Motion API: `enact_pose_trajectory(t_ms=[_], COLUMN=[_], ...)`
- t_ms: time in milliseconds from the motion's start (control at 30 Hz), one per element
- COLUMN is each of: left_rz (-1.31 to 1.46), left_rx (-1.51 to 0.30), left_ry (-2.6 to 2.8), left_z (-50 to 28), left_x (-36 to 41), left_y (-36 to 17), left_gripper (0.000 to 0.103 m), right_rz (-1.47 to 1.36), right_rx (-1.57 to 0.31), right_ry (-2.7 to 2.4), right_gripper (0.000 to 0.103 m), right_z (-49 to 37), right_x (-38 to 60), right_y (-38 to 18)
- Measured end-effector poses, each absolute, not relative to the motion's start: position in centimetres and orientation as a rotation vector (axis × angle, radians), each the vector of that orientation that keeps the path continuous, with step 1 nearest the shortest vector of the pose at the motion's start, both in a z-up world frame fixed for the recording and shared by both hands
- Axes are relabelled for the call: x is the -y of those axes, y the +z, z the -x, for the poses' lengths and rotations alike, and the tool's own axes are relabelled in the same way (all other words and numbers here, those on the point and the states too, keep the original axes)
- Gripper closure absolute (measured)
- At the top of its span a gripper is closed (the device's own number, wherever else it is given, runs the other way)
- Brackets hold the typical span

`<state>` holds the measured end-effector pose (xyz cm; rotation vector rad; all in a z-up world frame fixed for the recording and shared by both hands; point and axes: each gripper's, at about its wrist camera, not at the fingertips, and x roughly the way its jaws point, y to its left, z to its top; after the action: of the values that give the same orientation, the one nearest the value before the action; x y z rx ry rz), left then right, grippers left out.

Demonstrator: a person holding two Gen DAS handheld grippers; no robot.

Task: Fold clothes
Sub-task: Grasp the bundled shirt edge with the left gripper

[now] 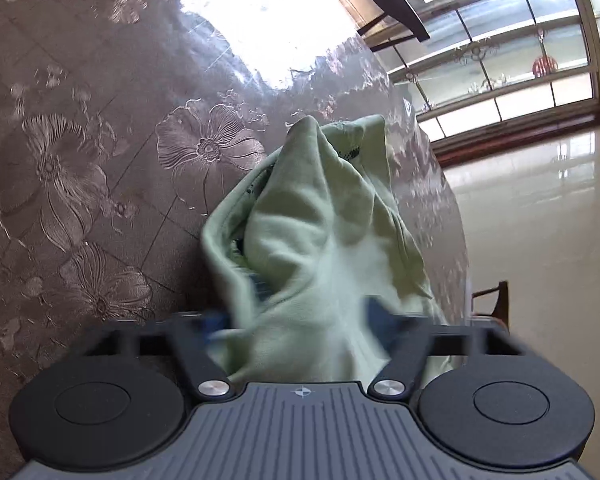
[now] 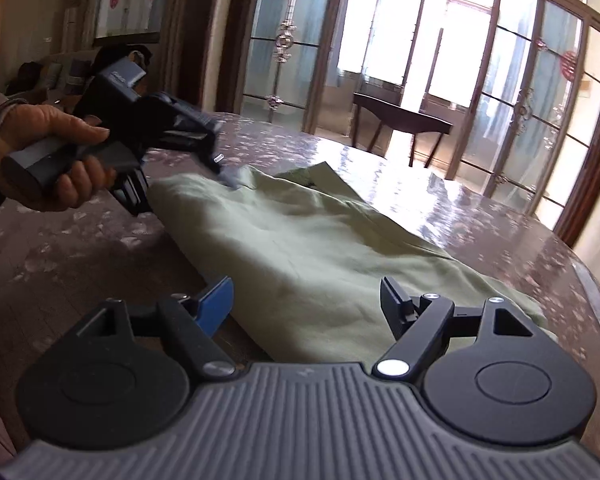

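Our left claw is clenched on a bunched fold of the pale green cotton garment, the cloth rising toward twelve o'clock in its own view, probably so we can lift and carry that edge over. Our right claw is released, its blue-padded finger at nine o'clock and its black finger at three, poised just above the near edge of the same garment, which lies spread on the glossy brown floral-embossed table. From the right wrist, the left claw shows at ten o'clock, pinching the far corner. We judge the right one is placed for gripping the near hem.
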<state>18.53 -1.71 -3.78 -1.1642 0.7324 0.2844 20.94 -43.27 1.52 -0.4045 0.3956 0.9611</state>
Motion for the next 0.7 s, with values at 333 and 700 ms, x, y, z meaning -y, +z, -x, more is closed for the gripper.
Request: enact_pose_trajectory(t_ms=[333,700], left_rz=[1.197,1.193], left_rx=[-0.638,-0.633], left_ry=[0.169,0.110], left_z=[-20.1,-23.1], left_x=[2.0,2.7], left_y=[-2.5,-0.2], left_gripper=[0.072,0.076], right_rz=[0.255,0.427], right_rx=[-0.509,-0.313], right_ry=[0.766,1.012], right_gripper=[0.022,0.022], right_z=[-23.4,-21.4], right_x=[48.8,41.0], right_y=[0.2,0.9])
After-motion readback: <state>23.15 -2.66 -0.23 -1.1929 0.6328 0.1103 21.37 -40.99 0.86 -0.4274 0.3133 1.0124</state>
